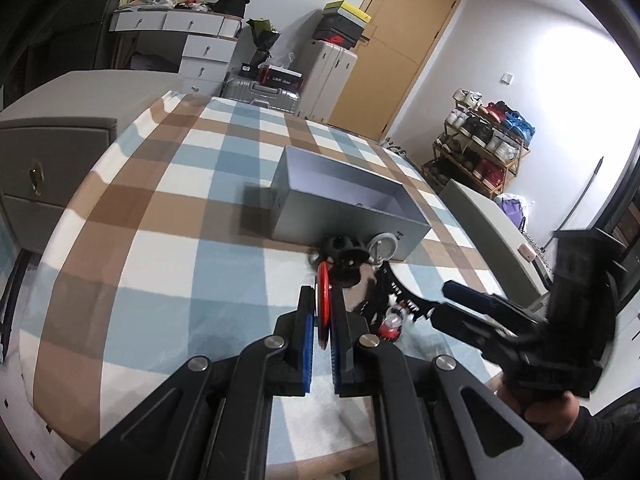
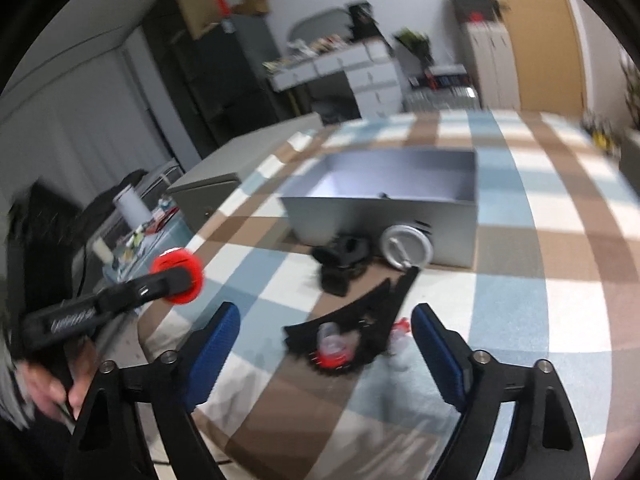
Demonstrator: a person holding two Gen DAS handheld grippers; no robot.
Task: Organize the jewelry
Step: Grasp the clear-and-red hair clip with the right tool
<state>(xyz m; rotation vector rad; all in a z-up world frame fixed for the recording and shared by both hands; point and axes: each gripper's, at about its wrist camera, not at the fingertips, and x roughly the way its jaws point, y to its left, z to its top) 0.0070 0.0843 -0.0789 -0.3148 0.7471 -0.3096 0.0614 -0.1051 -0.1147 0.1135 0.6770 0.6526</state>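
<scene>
The left gripper [image 1: 325, 320] is pinched nearly shut on a red ring-shaped piece [image 1: 324, 307], probably a bangle or a scrunchie-like band, though the blur leaves its material unclear; it stands on edge between the blue pads, and from the right wrist view it shows as a bright red ring [image 2: 178, 276] lifted above the checked blanket [image 1: 168, 208]. Judging by how little the jaws need to hold it, it is light and stiff enough to keep its round form, so a grip across the rim as now seems sound, with a gentle squeeze in case it is brittle plastic. The right gripper [image 2: 326, 334] is spread wide and holds nothing, hanging over the loose pile on the blanket. In that pile lies a black toothed hair claw [image 2: 372, 320], spiky and rigid, best taken across its spine, not by the teeth; a small clear piece with a red base [image 2: 332, 350] rests on it and looks slippery and easily knocked. Farther off sit a dark bundle of bands [image 2: 344, 258], soft and likely to snag, and a silver round compact-like disc [image 2: 406, 250] leaning against the front wall of the open grey box [image 2: 376, 216]. The box stands just behind the pile, its interior almost bare.
</scene>
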